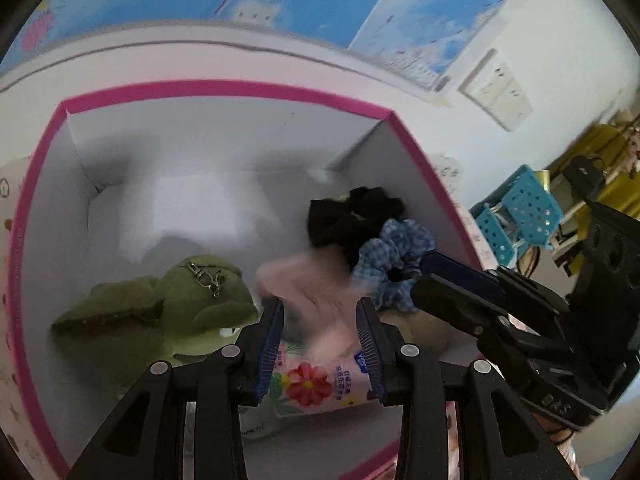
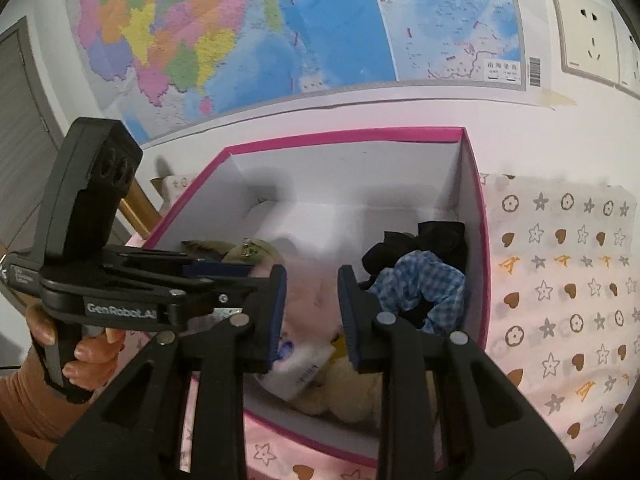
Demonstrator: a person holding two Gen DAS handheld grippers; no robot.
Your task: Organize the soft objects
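A white box with a pink rim [image 1: 224, 94] [image 2: 344, 136] holds a green plush crocodile [image 1: 172, 304] [image 2: 256, 249], a black scrunchie [image 1: 352, 216] [image 2: 436, 240], a blue checked scrunchie [image 1: 394, 264] [image 2: 420, 288], a flowered tissue pack [image 1: 312, 384] [image 2: 296, 372] and a beige plush [image 2: 344, 392]. A pink soft thing [image 1: 308, 292] [image 2: 310, 296] shows smeared in the gap of my left gripper [image 1: 320, 312] [image 2: 256, 280]; it does not fill the gap, and the jaws stand apart. My right gripper [image 2: 312, 280] [image 1: 418, 272] hangs over the box's right part, jaws apart, with no thing seen pinched.
The box stands on a pink cloth with stars and hearts [image 2: 560, 280]. A wall with a map [image 2: 280, 32] and a socket [image 2: 584, 40] rises behind it. A turquoise basket [image 1: 520, 216] sits off to the right. A hand [image 2: 92, 352] grips the left tool's handle.
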